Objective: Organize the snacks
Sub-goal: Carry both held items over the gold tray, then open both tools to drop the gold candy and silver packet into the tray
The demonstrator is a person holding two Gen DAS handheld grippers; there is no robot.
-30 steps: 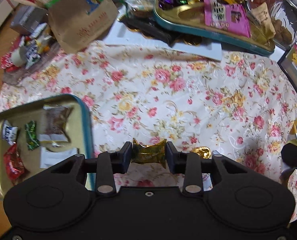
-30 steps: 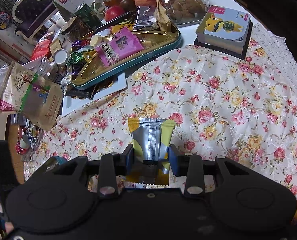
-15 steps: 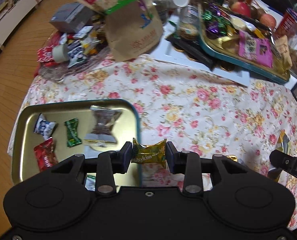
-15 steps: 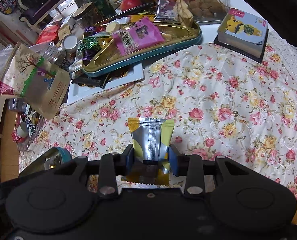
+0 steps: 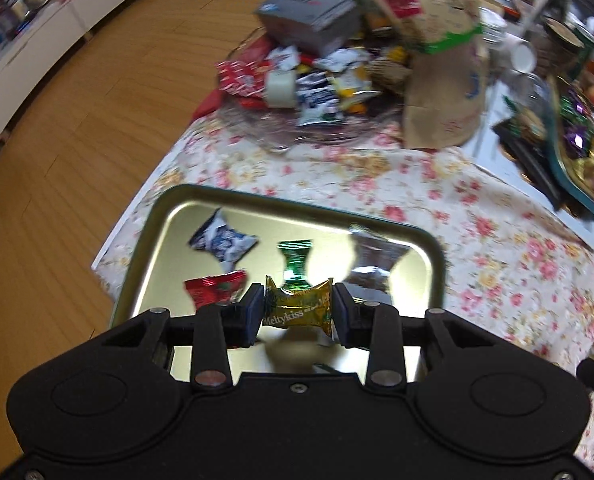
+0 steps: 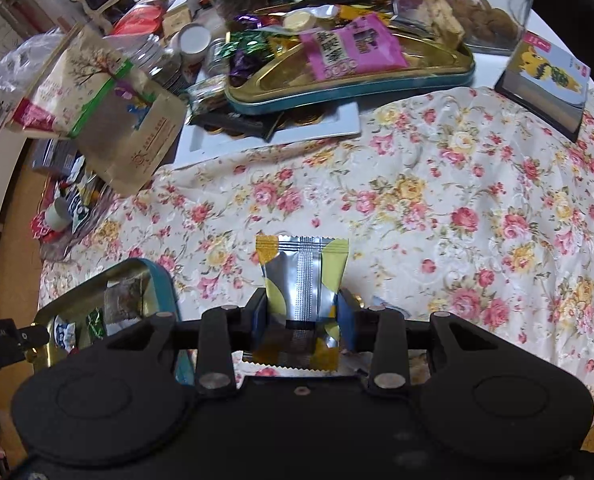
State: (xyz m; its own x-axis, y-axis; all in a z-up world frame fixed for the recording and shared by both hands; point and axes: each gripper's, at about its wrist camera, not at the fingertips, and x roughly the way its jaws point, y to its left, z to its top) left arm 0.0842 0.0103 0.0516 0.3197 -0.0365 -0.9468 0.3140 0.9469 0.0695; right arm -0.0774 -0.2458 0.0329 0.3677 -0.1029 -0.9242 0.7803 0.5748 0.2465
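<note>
Jaws on my left gripper (image 5: 298,310) are clamped on the gold Meltykiss candy (image 5: 298,309), one pad at each twisted end, exactly as they were a second ago. What differs is the ground under it: a second ago the candy hung over the flowered cloth (image 5: 477,216) to the right of the small gold tray (image 5: 233,198); now I see it above that tray's near half. Behind the candy in the tray lie a green-wrapped sweet (image 5: 295,260), a red one (image 5: 213,288) to its left, a blue-and-white one (image 5: 223,240) further back, and a clear-wrapped brown sweet (image 5: 373,264) to the right. The view is blurred. Past the tray, at the desk's far edge, sit a pile of loose wrappers (image 5: 317,84) and a brown paper bag (image 5: 445,80).

My right gripper (image 6: 301,316) grips the silver-and-yellow sachet (image 6: 303,276) by its lower part, the upper half standing up past the pads, the grip unchanged. It has shifted toward the small tray: earlier only a sliver of the teal rim showed at lower left, and now the tray (image 6: 165,280) with several sweets is in view there, the left gripper's black body beside it. The big teal-rimmed tray (image 6: 353,84) of snacks sits far across the cloth.
</note>
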